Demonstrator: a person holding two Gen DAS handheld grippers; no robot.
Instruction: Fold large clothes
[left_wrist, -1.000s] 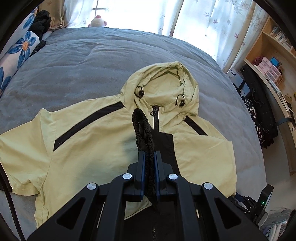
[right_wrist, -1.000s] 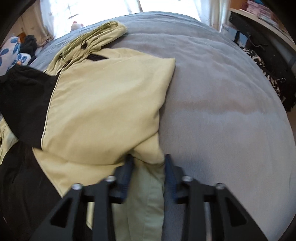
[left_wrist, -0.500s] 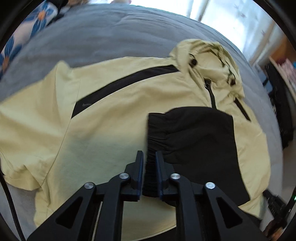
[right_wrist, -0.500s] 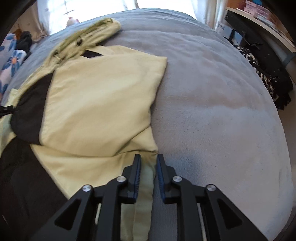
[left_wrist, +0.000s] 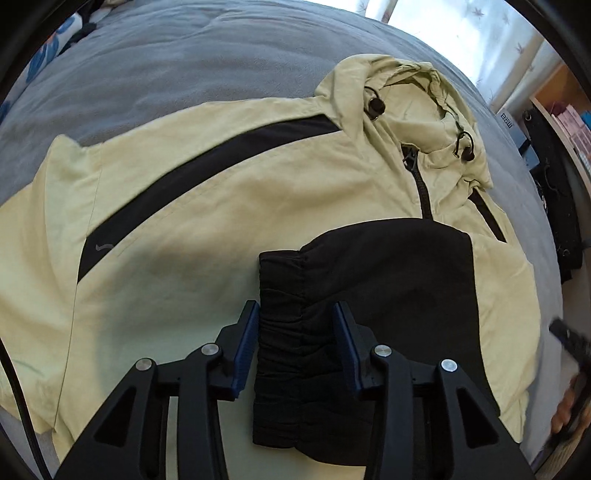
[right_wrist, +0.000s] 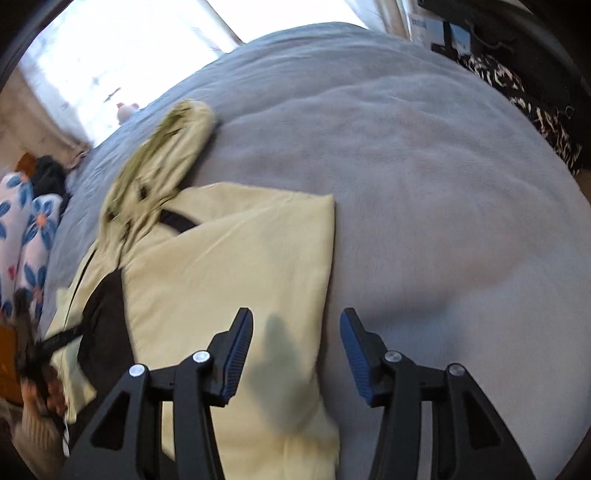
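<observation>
A pale yellow hooded jacket (left_wrist: 192, 229) with black stripes lies face up on the grey bed (left_wrist: 147, 66), hood toward the far side. Its right sleeve is folded across the chest, and the black elastic cuff (left_wrist: 291, 332) lies flat on the front. My left gripper (left_wrist: 297, 343) is open, its fingers on either side of the cuff, holding nothing. In the right wrist view the folded yellow sleeve (right_wrist: 236, 258) lies along the jacket's right edge. My right gripper (right_wrist: 297, 347) is open and empty just above that edge.
A floral pillow (right_wrist: 29, 236) and dark clothes lie at the bed's far left. Shelves and dark hanging items (left_wrist: 554, 206) stand beyond the bed's right side. Grey bedding (right_wrist: 443, 221) spreads to the right of the jacket. A hand shows at the left edge (right_wrist: 40, 398).
My left gripper carried the black cuff across, laid it flat on the chest and opened. My right gripper let go of the jacket's yellow edge, opened and lifted a little.
</observation>
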